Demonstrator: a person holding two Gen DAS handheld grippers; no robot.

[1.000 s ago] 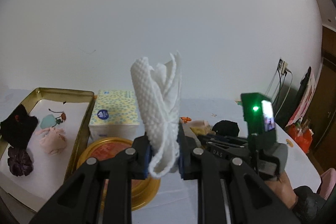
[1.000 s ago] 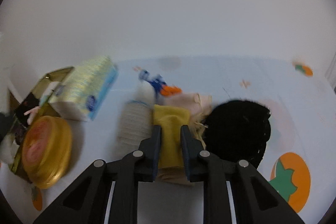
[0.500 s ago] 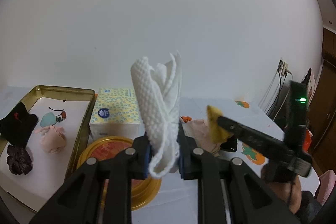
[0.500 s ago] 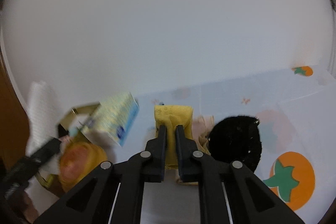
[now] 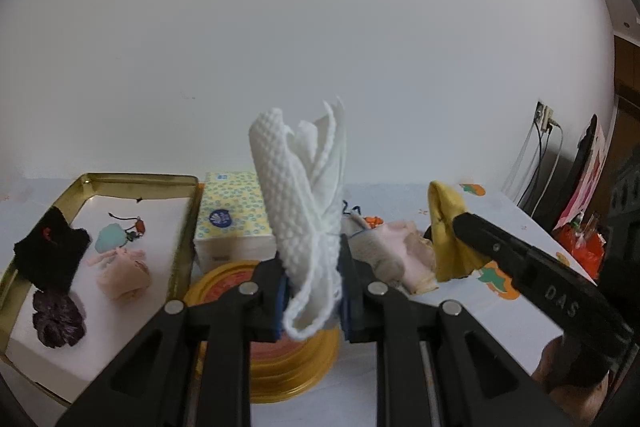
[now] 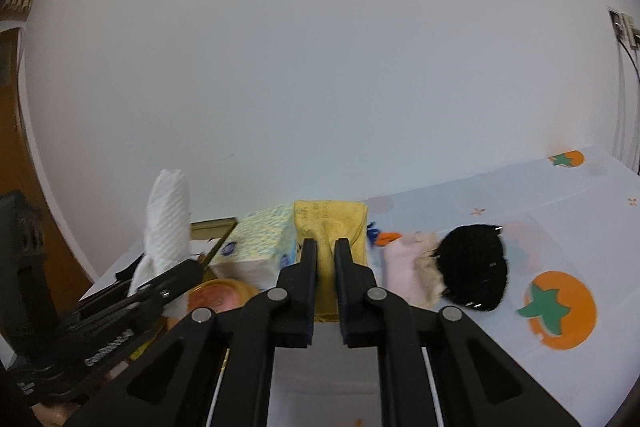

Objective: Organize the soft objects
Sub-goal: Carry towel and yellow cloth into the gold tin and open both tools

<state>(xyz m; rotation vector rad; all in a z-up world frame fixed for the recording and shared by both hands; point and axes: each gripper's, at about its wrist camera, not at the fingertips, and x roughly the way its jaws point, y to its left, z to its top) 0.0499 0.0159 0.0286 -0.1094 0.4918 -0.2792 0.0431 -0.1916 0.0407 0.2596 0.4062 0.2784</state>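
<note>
My left gripper (image 5: 312,273) is shut on a folded white textured cloth (image 5: 298,195) that stands upright above the table. In the right wrist view that white cloth (image 6: 168,223) shows at the left. My right gripper (image 6: 326,247) is shut on a folded yellow cloth (image 6: 330,223), lifted off the table; the yellow cloth (image 5: 448,227) also shows at the right of the left wrist view. A pale pink cloth (image 6: 408,263) and a black fluffy piece (image 6: 472,267) lie on the table. A gold tin tray (image 5: 188,223) holds several soft items.
A tissue pack (image 5: 232,219) sits beside the tray, with a round gold tin lid (image 5: 288,363) in front of it. The tablecloth (image 6: 560,227) has orange fruit prints. A white wall stands behind the table; cables hang from a socket (image 5: 544,115) at the right.
My right gripper shut on the yellow cloth and lifted it off the pile, swinging up and left. The left gripper with the white cloth stayed where it was.
</note>
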